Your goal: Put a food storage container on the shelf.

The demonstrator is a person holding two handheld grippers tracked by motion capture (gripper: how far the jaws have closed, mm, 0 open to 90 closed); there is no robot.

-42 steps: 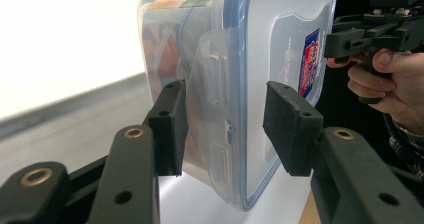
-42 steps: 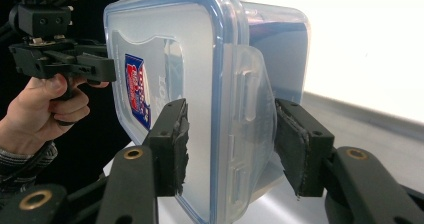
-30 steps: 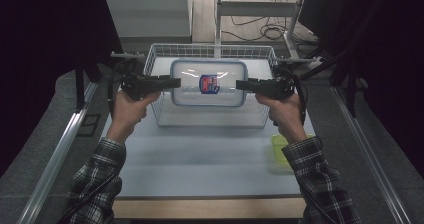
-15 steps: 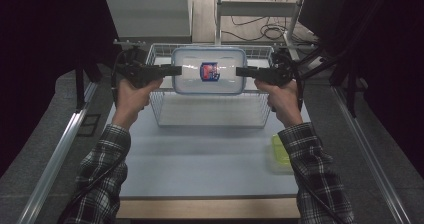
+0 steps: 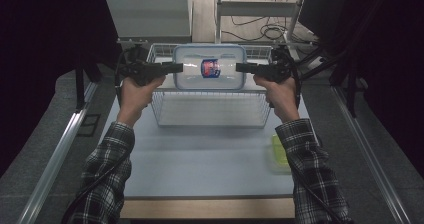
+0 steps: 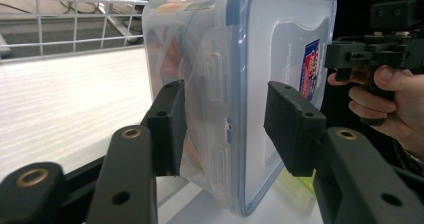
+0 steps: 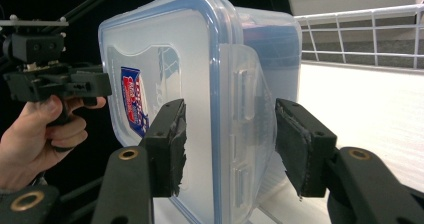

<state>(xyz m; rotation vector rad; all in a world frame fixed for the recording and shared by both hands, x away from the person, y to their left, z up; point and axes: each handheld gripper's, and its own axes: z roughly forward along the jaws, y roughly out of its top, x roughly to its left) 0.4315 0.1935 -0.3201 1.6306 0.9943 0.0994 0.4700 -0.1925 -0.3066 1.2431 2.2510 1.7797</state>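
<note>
Holding the lidded container [image 5: 209, 66] up over the wire basket [image 5: 210, 120], left gripper [image 5: 176, 68] and right gripper [image 5: 242, 67] each clamped on one end. Setting it down is what's left, I reckon.

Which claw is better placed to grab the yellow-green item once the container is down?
Right claw. Both clamp the container by its ends over the wire basket, but the yellow-green item lies at the table edge beside the right sleeve, far from the left claw.

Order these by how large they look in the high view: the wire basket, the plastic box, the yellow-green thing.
1. wire basket
2. plastic box; it is held higher, nearer the camera
3. yellow-green thing, partly hidden by a sleeve
</note>
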